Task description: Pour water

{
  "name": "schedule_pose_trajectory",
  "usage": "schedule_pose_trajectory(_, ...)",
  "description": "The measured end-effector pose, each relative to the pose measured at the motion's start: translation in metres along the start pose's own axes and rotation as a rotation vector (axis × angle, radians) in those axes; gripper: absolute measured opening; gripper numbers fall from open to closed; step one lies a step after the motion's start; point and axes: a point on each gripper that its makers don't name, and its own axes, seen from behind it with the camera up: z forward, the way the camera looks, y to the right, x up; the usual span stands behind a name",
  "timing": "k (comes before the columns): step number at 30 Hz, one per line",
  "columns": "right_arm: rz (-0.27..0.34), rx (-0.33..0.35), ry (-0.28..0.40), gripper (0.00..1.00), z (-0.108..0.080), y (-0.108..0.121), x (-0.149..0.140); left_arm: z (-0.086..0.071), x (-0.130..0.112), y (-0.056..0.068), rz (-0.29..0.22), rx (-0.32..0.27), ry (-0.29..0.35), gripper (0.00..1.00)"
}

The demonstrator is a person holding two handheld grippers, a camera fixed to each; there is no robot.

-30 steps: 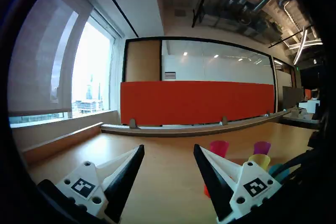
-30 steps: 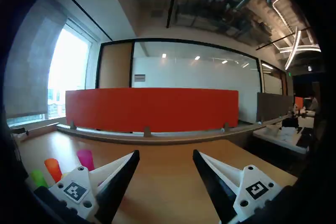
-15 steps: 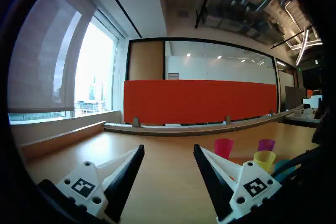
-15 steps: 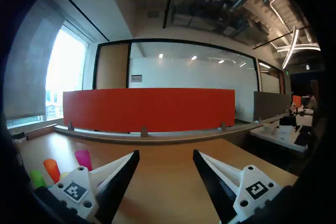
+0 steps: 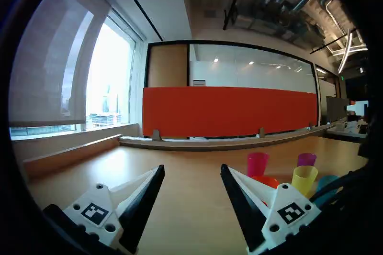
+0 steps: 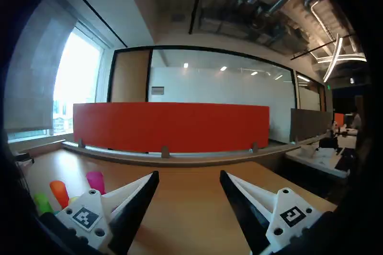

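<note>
Left gripper (image 5: 191, 168): your fingers (image 5: 143, 197) are spread wide, gripping nothing, with bare tabletop (image 5: 191, 221) in the gap. Right gripper (image 6: 188, 174): same, fingers (image 6: 134, 202) wide apart over bare wood

Cups, left gripper view: they sit clustered on the tabletop, right of the gap and beyond your right finger
- pink cup (image 5: 257, 163): closest to the gap, upright
- orange cup (image 5: 266, 181): just in front of the pink one, lower part hidden behind the finger
- yellow cup (image 5: 304, 179): further right
- purple cup (image 5: 306, 159): behind the yellow one
- teal cup (image 5: 328, 182): far right, partly cut off at the edge

Cups, right gripper view: they sit low on the left, beyond your left finger. Pink cup (image 6: 96, 181) is furthest in, orange cup (image 6: 60, 193) is left of it, and green cup (image 6: 43, 202) is at the very edge

Contents: you're looking at them side-on with the rims near eye level, so I cannot tell if any holds water

Materials:
- cups: round, tapered, smooth coloured plastic, slightly translucent
- tabletop: light wood finish, with soft glare from the window (image 5: 107, 87)
- fingers: black wedges narrowing to a point, on white mounts (image 5: 107, 195), each with a square black-and-white marker (image 5: 291, 213)
- partition (image 5: 230, 111): flat orange panel along the far edge of the tabletop
</note>
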Motion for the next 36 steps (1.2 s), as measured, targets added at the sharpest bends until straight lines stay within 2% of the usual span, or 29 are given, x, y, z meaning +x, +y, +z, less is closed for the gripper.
schedule_pose_trajectory(8,-0.008,0.000,0.000,0.99,0.001,0.000,0.002,0.001,-0.007,-0.001,-0.016,0.000,-0.014,0.86)
schedule_pose_trajectory(15,-0.003,-0.001,0.002,0.99,0.000,0.001,0.002,0.004,-0.013,0.001,0.008,-0.004,-0.029,0.86)
schedule_pose_trajectory(25,-0.003,0.001,0.001,0.98,-0.002,0.000,0.002,0.006,-0.015,0.001,0.008,-0.005,-0.037,0.86)
schedule_pose_trajectory(36,-0.010,0.008,0.031,0.98,-0.006,-0.001,0.005,0.005,-0.015,0.002,0.010,-0.008,-0.040,0.86)
